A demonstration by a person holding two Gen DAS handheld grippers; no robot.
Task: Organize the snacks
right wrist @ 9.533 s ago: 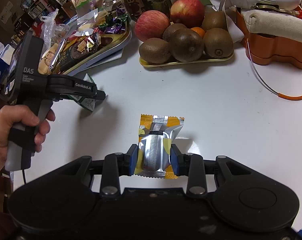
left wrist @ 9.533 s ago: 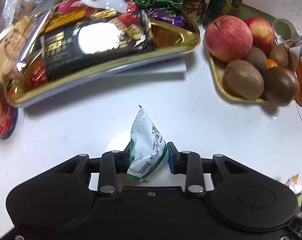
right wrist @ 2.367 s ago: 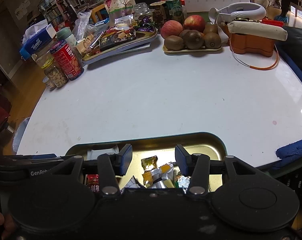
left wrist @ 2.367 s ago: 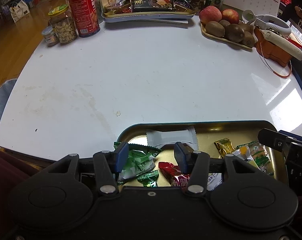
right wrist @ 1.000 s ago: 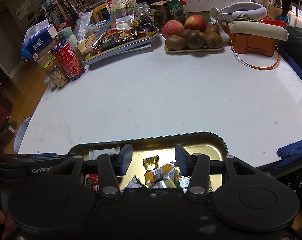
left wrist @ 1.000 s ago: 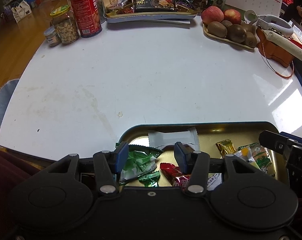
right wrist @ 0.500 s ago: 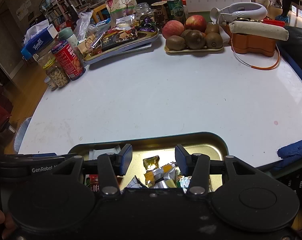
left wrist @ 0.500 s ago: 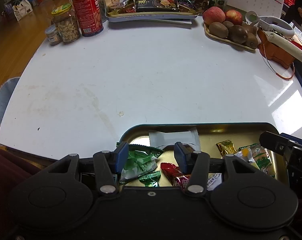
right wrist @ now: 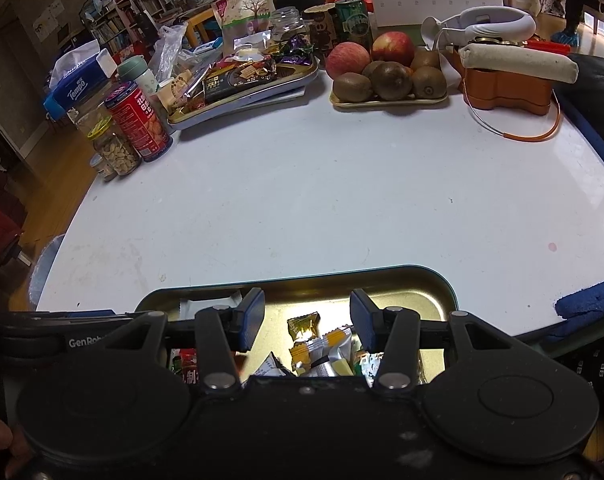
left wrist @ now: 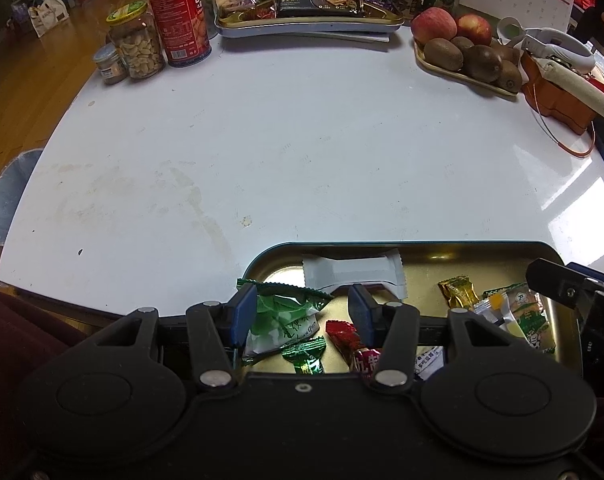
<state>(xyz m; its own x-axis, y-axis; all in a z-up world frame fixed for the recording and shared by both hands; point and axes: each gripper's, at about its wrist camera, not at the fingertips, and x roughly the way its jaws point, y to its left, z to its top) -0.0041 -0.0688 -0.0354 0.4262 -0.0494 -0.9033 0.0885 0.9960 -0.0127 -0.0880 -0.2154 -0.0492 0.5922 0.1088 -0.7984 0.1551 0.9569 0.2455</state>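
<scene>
Left hand-held gripper (left wrist: 303, 310): spread wide, holding nothing.
Right hand-held gripper (right wrist: 306, 320): spread wide, holding nothing.
Snacks (left wrist: 282, 318): lying below both, inside the gold tray (left wrist: 441, 258).
Surface (left wrist: 302, 152): white, ahead.

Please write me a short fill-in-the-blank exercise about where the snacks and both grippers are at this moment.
1. Both the left gripper and the right gripper are ____, gripping nothing.
2. The small wrapped snacks lie in the gold metal tray at the table's ____ edge.
3. The flat white wrapper lies ____ the tray.
4. The kiwis share a plate with two red ____.

Missing words: open; near; inside; apples
</scene>
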